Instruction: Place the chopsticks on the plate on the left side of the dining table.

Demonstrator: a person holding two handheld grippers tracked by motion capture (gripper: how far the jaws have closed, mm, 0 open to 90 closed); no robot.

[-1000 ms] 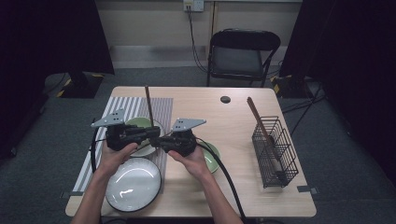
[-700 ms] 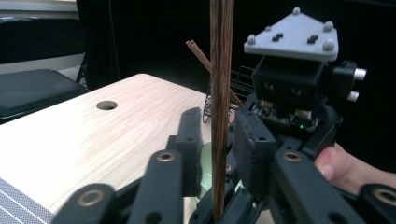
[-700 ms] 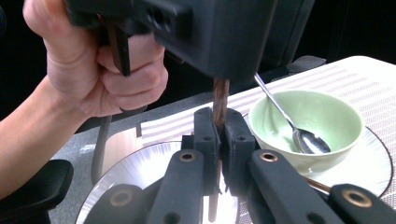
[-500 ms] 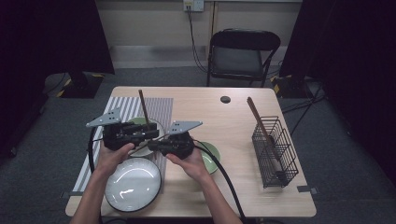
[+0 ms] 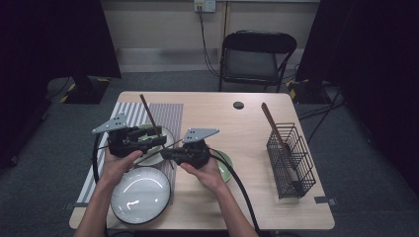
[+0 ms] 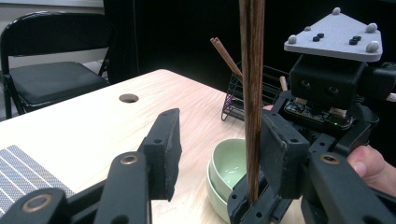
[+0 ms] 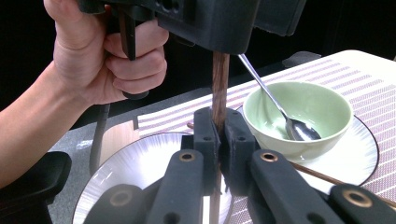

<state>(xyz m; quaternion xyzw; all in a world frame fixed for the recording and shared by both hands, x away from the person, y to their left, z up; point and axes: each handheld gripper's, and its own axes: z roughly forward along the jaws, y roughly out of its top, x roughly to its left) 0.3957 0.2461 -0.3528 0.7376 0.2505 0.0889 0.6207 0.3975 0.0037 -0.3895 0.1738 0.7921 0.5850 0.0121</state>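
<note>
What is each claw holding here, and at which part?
The right claw is shut on the dark wooden chopsticks near their lower end. The left claw stands open beside them, gripping nothing.

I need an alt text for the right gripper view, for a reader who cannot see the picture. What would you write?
The right gripper has its black jaws shut on upright brown chopsticks. Behind it, a pale green bowl holding a metal spoon stands on a white plate over a striped mat. At upper left, a hand holds the other gripper.
</note>
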